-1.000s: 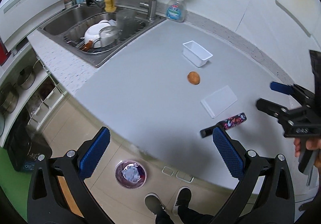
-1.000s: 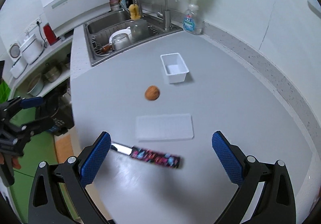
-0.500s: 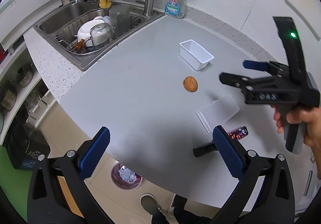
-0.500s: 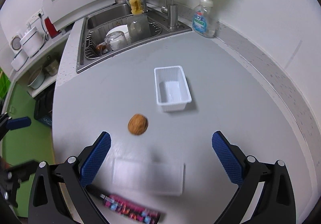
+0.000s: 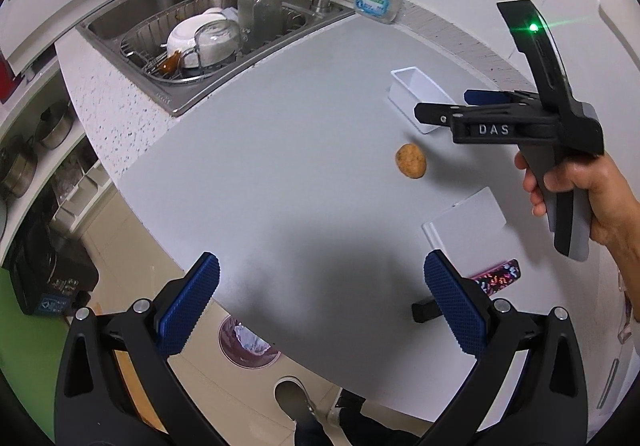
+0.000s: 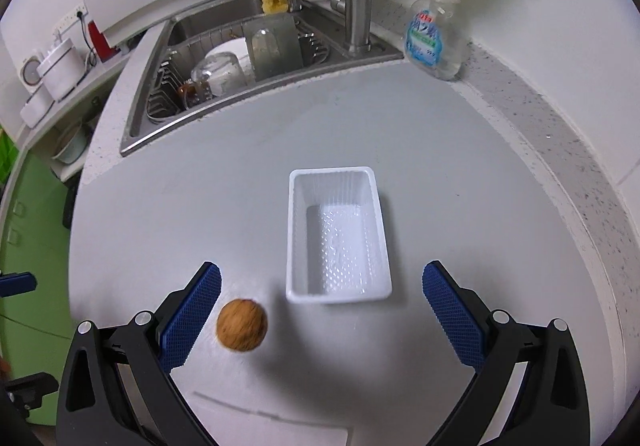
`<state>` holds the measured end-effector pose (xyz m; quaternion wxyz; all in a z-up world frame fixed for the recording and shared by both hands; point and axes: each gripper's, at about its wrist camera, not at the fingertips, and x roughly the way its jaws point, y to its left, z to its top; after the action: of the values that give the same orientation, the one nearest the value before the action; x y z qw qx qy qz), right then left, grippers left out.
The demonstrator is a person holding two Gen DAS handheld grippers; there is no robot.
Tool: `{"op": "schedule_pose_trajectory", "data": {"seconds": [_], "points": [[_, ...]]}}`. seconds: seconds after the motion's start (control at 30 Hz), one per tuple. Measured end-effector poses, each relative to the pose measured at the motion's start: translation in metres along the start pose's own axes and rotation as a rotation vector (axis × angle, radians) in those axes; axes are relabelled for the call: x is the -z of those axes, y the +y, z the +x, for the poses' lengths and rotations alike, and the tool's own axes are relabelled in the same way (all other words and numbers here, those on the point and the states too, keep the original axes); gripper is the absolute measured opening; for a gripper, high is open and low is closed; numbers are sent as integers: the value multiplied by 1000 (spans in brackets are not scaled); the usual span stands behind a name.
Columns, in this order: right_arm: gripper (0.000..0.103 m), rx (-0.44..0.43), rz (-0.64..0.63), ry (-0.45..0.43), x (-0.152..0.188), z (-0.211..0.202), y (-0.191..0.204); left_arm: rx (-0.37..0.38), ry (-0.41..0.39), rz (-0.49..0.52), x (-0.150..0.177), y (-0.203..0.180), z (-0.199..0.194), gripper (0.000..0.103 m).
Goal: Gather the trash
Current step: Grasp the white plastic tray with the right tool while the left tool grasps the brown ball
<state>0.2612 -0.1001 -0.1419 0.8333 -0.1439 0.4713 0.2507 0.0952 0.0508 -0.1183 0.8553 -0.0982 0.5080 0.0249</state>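
Grey kitchen counter (image 6: pixel 440 150) | my right gripper (image 6: pixel 320 310) spread wide, empty, over white plastic tray (image 6: pixel 338 234), walnut (image 6: pixel 241 330) beside | my left gripper (image 5: pixel 318 306) wide, holding nothing.

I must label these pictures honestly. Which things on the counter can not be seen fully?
- Patterned wrapper: left wrist view, partly behind the left gripper; absent from the right wrist view.
- Flat white lid: right wrist view, blurred, cut by the bottom edge.
- White tray: left wrist view, partly behind the right gripper.
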Motion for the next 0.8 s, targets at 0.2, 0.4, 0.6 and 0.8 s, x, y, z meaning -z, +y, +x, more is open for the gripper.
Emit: {"op": "schedule_pose_trajectory", "data": {"seconds": [0.2, 0.4, 0.6, 0.8], "points": [[51, 10, -14, 51, -5, 17, -3, 1, 9, -16, 0, 5, 5, 100], [50, 13, -7, 23, -3, 10, -6, 8, 13, -11, -4, 2, 9, 100], [46, 19, 6, -20, 2, -15, -9, 31, 12, 16, -11, -10, 14, 100], [46, 28, 43, -42, 21, -47, -20, 54, 6, 66, -20, -28, 16, 100]]}}
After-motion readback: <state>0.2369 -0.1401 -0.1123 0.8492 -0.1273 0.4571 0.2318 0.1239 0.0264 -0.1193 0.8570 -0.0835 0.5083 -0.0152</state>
